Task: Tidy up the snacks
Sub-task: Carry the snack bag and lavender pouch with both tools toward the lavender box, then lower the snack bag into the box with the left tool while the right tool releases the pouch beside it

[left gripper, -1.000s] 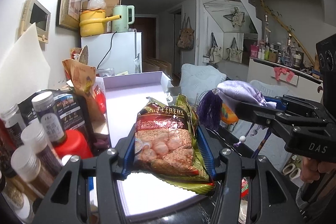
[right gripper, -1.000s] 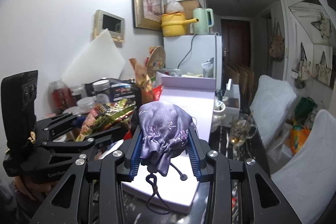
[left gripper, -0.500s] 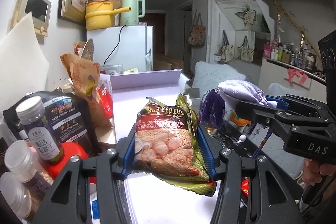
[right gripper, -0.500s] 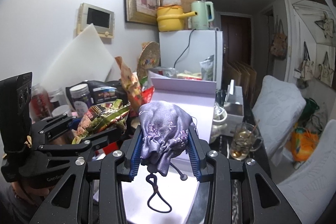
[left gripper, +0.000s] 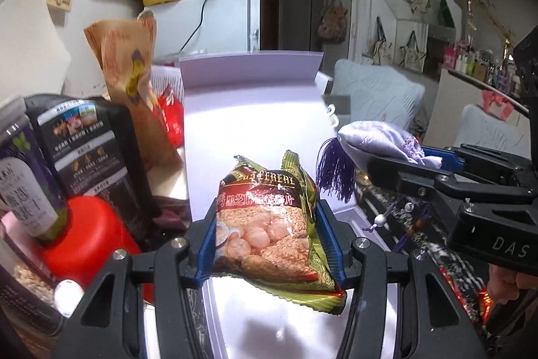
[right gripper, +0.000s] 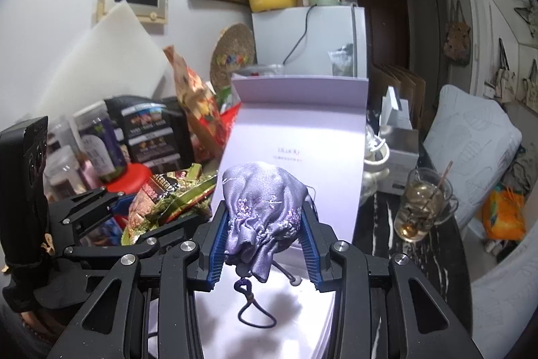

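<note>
My left gripper is shut on a cereal snack bag, red and gold with a photo of grains, held above the pale lilac box. In the right wrist view the same cereal bag shows at the left, in the left gripper. My right gripper is shut on a lilac embroidered drawstring pouch, its cord loop dangling below. From the left wrist view, that pouch with a purple tassel hangs to the right, over the box's right edge, in the right gripper.
Left of the lilac box crowd jars, a red lid, a black packet and a brown paper bag. A glass mug with a spoon stands on the dark table at right. A white fridge is behind.
Both grippers moved forward and lower over the lilac box, carrying the cereal bag and the pouch. The jars and packets at the left loom larger and closer.
</note>
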A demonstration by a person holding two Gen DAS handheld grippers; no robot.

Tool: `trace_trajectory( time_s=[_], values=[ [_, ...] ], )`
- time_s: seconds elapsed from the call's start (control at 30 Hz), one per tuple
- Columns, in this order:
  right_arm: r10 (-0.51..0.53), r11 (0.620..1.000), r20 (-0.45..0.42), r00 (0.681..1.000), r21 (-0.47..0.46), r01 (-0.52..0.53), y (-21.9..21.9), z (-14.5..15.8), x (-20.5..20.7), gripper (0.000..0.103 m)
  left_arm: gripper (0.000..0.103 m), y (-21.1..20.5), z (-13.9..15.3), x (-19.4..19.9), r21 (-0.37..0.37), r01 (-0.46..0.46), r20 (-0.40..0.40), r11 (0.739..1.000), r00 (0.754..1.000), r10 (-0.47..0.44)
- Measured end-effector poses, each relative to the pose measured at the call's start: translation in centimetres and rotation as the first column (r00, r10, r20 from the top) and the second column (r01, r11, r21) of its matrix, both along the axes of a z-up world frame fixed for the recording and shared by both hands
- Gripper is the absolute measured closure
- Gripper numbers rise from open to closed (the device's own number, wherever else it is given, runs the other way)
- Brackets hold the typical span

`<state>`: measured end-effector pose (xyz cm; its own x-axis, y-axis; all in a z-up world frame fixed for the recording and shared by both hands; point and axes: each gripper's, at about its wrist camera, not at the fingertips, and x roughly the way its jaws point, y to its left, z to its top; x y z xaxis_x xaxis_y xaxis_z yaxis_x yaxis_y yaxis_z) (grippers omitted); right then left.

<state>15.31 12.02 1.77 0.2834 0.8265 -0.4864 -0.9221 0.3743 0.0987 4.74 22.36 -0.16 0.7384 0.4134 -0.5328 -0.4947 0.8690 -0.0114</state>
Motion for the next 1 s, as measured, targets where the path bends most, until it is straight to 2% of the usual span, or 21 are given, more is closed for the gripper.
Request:
trace_trajectory(
  time_s=[0.43, 0.73, 1.0],
  values=[
    [-0.008, 0.994, -0.067, 0.998, -0.112, 0.0, 2.4, -4.5, 1.5, 0.064, 0.05, 1.2, -4.2, 2.4, -0.03, -0.004, -0.134, 1.0, 0.991, 0.0],
    [-0.007, 0.989, -0.134, 0.991, -0.149, -0.013, 3.0, -6.1, 2.4, 0.064, 0.05, 2.7, -6.8, 3.8, -0.097, -0.042, -0.219, 0.994, 0.976, 0.02],
    [-0.027, 0.982, -0.154, 0.988, -0.189, -0.002, 3.5, -7.2, 3.4, 0.064, 0.05, 3.8, -8.7, 5.1, -0.134, -0.069, -0.305, 0.989, 0.952, 0.025]
  ],
)
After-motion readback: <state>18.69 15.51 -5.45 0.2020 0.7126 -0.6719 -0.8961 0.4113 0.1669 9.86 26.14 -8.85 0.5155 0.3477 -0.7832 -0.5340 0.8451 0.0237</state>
